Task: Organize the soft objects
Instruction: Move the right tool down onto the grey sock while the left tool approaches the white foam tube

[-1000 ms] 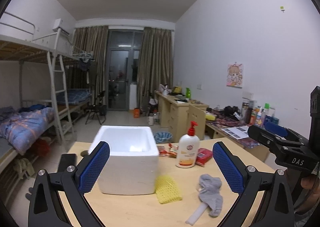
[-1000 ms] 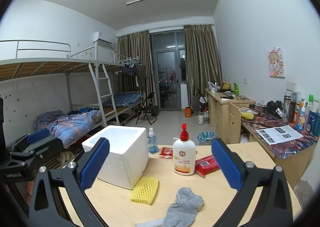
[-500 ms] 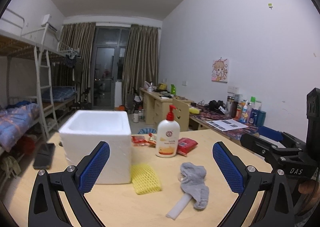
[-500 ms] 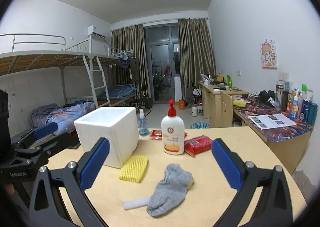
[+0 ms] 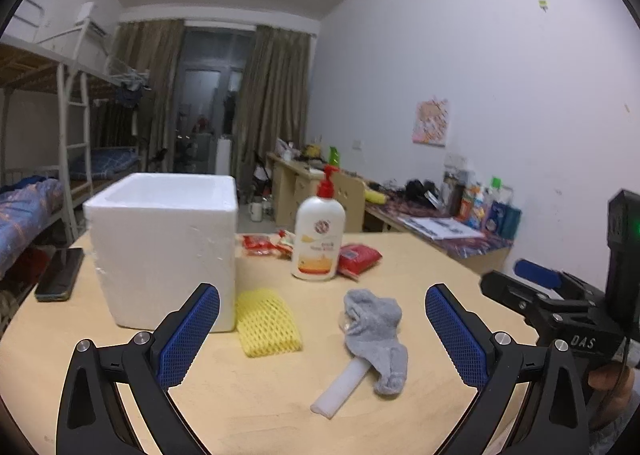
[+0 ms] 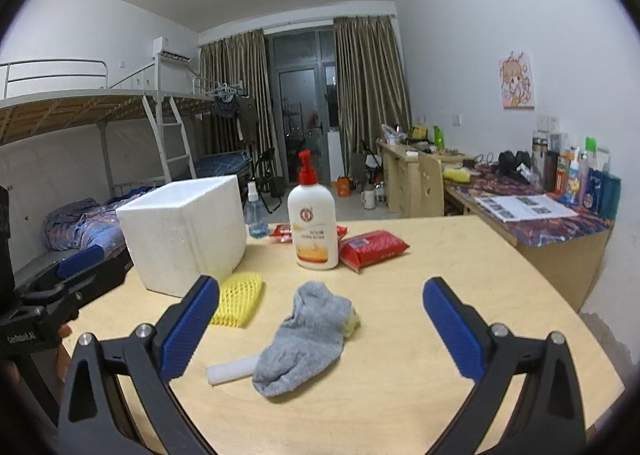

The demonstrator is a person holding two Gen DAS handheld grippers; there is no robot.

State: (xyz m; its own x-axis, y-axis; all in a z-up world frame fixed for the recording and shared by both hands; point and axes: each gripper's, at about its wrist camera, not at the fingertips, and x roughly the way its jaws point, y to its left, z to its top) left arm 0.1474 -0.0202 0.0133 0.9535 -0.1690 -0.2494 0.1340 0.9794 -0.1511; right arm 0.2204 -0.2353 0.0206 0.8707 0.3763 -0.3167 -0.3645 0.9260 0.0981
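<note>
A grey sock (image 5: 376, 331) (image 6: 308, 335) lies crumpled mid-table, draped over one end of a white foam strip (image 5: 340, 387) (image 6: 230, 370). A yellow foam net sleeve (image 5: 266, 321) (image 6: 238, 297) lies beside a white styrofoam box (image 5: 164, 239) (image 6: 186, 235), which is open at the top. My left gripper (image 5: 322, 335) hovers open above the near table edge, the sock and net between its blue pads. My right gripper (image 6: 320, 329) is open too, with the sock between its fingers. Each gripper shows at the edge of the other's view.
A lotion pump bottle (image 5: 318, 235) (image 6: 314, 223) stands behind the sock, with red packets (image 5: 358, 259) (image 6: 374, 247) beside it. A small spray bottle (image 6: 254, 215) stands behind the box. A dark phone (image 5: 60, 273) lies at the table's left edge. Desks, bunk beds beyond.
Both grippers have come lower and closer to the table; the sock, net sleeve and box look larger. The left view has swung to the right. Both stay open.
</note>
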